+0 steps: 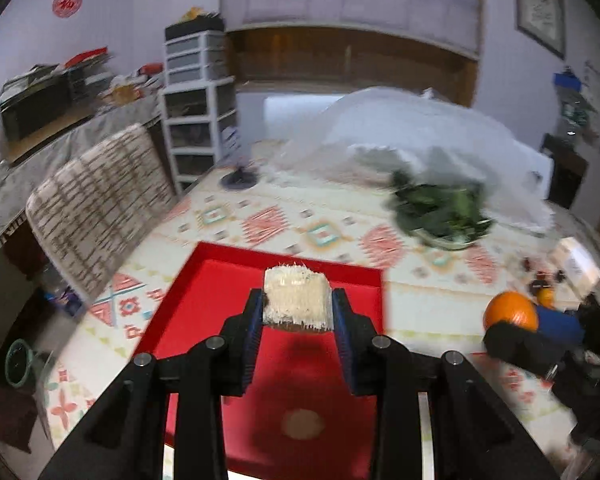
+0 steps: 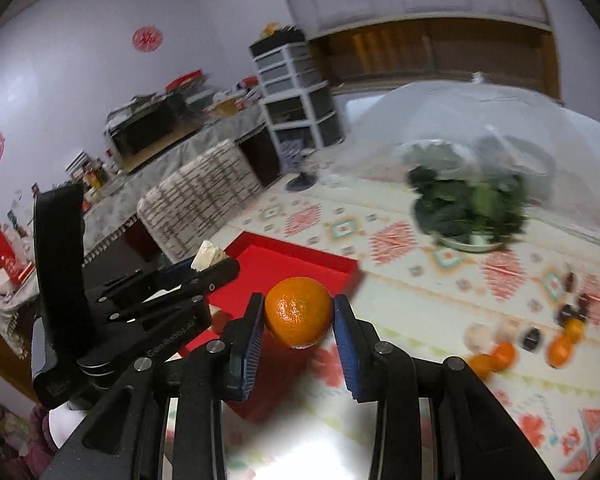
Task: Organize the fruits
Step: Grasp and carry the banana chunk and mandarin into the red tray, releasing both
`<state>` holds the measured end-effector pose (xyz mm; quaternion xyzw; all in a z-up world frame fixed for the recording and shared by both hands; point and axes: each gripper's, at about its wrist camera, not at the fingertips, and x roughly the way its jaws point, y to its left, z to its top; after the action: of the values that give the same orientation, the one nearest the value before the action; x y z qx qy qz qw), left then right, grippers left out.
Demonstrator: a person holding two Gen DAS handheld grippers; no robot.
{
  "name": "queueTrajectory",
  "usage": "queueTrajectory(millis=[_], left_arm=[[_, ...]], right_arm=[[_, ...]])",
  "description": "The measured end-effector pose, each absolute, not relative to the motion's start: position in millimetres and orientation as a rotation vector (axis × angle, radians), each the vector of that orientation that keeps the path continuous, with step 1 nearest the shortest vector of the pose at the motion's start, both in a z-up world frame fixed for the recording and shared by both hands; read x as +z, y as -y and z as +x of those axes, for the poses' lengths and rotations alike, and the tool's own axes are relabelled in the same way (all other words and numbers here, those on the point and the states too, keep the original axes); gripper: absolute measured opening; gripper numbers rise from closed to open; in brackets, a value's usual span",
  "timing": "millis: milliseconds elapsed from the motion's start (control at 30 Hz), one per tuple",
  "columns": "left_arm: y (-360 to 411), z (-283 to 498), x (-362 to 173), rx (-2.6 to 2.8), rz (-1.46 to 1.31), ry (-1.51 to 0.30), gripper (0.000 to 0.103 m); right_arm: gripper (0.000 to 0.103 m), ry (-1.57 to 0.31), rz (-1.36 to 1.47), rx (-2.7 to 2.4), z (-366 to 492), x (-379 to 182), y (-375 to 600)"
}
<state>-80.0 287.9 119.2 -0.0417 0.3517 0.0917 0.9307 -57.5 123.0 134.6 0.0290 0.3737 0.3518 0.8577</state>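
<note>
Over the patterned-cloth surface and flat red tray, the left tongs clamp a white foam-netted fruit while the right tongs clamp a round orange mandarin.

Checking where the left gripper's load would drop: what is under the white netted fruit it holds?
Under the white netted fruit, held in the left gripper, lies the red tray, showing the fruit's shadow and a pale round spot. The gripper's body hides the tray's near edge.
</note>
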Motion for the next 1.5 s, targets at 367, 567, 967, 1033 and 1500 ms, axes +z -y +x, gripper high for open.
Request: queueTrajectory(millis=[367,567,967,1033,1500], left_arm=[[-336,-32,53,0.232,-0.138,-0.874,0.032],[-338,-25,41,0.227,-0.152,-0.899,0.033],[-328,-32,52,0.269,-0.126,-0.857,0.052],[-326,-37,59,0.274,-0.120,-0.835,0.056],[-254,-106,79,0.164,-0.143,-0.747,0.071]], right_arm=[[0.037,-0.949,-0.018,0.764,-19,49,-201],[0.037,-0.973,-0.044,0.756,-13,32,-208],[0.047,-0.964,-0.033,0.744,-15,31,-203],[0.048,-0.949,-0.033,0.741,-18,36,-201],[0.056,-0.884,0.013,0.626,-66,55,-109]])
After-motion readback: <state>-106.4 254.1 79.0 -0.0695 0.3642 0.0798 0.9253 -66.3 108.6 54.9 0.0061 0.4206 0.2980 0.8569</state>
